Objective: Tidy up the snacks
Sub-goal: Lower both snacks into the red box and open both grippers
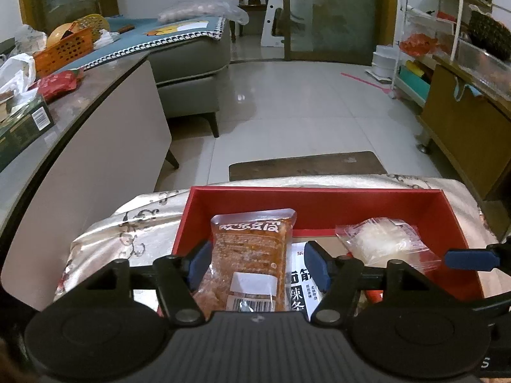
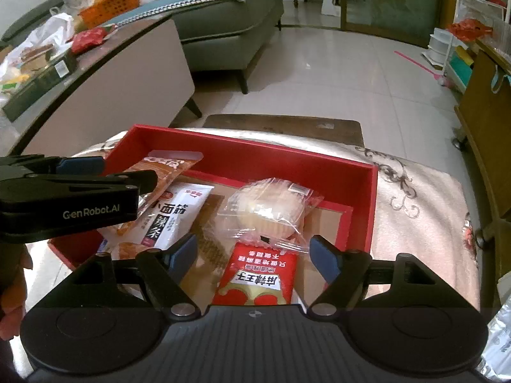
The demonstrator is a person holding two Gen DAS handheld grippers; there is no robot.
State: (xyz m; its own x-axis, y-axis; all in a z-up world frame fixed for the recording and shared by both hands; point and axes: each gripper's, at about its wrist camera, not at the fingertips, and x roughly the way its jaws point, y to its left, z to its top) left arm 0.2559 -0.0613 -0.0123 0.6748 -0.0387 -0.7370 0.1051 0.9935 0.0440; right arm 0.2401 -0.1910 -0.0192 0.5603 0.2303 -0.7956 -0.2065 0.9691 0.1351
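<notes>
A red box (image 1: 319,196) (image 2: 364,210) sits on a pale patterned cloth. In it lie an orange snack packet (image 1: 252,255) (image 2: 166,172), a white packet with black lettering (image 1: 301,287) (image 2: 172,214), a wrapped cupcake (image 1: 380,242) (image 2: 271,210) and a red-and-white packet (image 2: 258,277). My left gripper (image 1: 258,266) is open, its blue pads either side of the orange packet, apart from it. My right gripper (image 2: 252,255) is open over the red-and-white packet, just short of the cupcake. The left gripper also shows at the left of the right wrist view (image 2: 80,188).
A curved counter (image 1: 80,121) at the left carries a green box (image 1: 22,124), a red packet (image 1: 57,83) and an orange basket (image 1: 62,49). A grey sofa (image 1: 191,63) stands behind. A wooden cabinet (image 1: 463,127) and shelves (image 1: 424,32) are at the right. Tiled floor lies ahead.
</notes>
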